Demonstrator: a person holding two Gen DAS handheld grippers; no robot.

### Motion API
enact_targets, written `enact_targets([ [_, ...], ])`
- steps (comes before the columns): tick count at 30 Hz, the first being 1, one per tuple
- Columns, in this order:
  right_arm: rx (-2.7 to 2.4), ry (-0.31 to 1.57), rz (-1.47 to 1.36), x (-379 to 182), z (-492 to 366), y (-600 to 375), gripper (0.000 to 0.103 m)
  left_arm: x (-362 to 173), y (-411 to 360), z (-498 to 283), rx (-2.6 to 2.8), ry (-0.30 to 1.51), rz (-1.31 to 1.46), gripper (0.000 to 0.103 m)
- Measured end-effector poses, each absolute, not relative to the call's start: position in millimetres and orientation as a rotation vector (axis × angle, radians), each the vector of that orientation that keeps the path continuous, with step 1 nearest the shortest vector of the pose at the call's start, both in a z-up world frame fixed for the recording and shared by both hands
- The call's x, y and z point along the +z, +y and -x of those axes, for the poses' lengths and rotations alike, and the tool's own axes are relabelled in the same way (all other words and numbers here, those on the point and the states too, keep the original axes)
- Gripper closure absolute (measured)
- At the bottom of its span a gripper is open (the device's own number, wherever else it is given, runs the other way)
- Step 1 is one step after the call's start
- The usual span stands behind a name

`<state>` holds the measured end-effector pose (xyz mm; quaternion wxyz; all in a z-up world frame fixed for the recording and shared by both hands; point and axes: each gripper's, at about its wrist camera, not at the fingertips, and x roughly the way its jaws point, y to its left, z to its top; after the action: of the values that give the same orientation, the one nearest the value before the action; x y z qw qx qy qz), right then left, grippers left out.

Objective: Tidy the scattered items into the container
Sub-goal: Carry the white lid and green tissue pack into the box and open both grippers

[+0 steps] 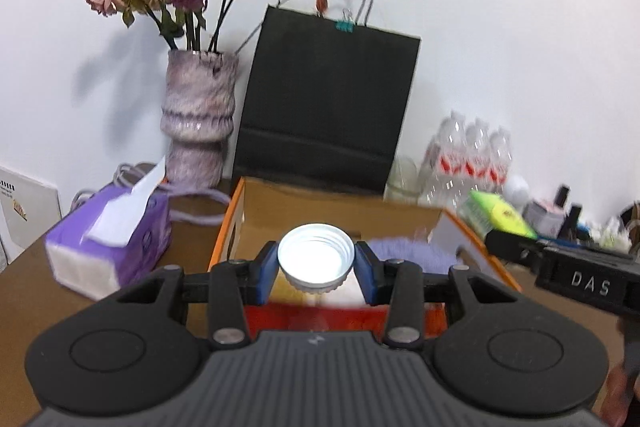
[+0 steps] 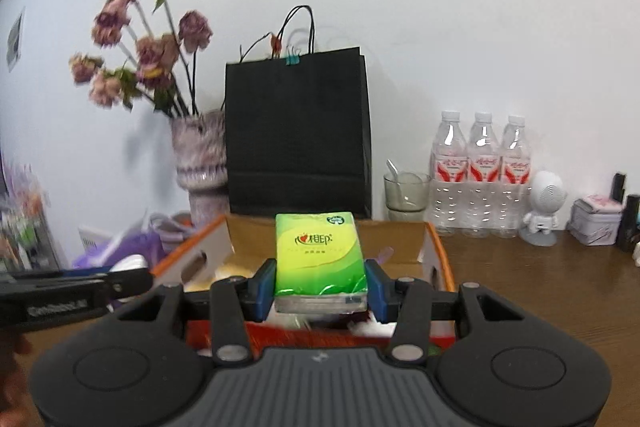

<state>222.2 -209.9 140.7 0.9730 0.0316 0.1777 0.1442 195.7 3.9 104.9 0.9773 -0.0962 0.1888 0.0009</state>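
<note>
The left hand-held gripper (image 1: 316, 269) is clamped on a white screw cap (image 1: 316, 258), its blue pads pressing the ribbed rim from both sides, open face up. The right hand-held gripper (image 2: 321, 285) is clamped on a green tissue pack (image 2: 320, 259), gripped across its narrow sides near the rear end. Both loads hang above the near wall of the orange-edged cardboard box (image 1: 234, 223), which sits toward the back edge of the worktop (image 2: 540, 291), in front of a black paper bag (image 2: 298, 135).

The cap looks light, stiff and smooth; its ribbing gives the pads purchase, yet a round rim could pivot or pop free if squeezed off-centre, so a hold across its widest line suits it. The tissue pack seems light and soft under slick film; it probably yields to pressure and may sag forward, so a mid-length grip would steady it better.
</note>
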Motion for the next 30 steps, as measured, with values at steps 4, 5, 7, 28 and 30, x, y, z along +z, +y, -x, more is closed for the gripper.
enact_targets([
  [4, 0.309, 0.363, -0.102, 145, -247, -198, 0.058, 105, 4, -219, 0.018, 0.369, 0.208, 0.062],
  [5, 0.305, 0.364, -0.096, 145, -253, -194, 0.058, 105, 4, -227, 0.03, 0.364, 0.199, 0.062],
  [7, 0.304, 0.378, -0.094, 143, -268, -188, 0.058, 102, 5, -241, 0.05, 0.356, 0.177, 0.062],
  [28, 0.231, 0.513, 0.011, 100, -325, -173, 0.013, 69, 5, -296, 0.12, 0.492, 0.084, 0.022],
  [30, 0.163, 0.521, 0.042, 100, -327, -176, 0.0, 68, 8, -298, 0.166, 0.499, 0.086, 0.0],
])
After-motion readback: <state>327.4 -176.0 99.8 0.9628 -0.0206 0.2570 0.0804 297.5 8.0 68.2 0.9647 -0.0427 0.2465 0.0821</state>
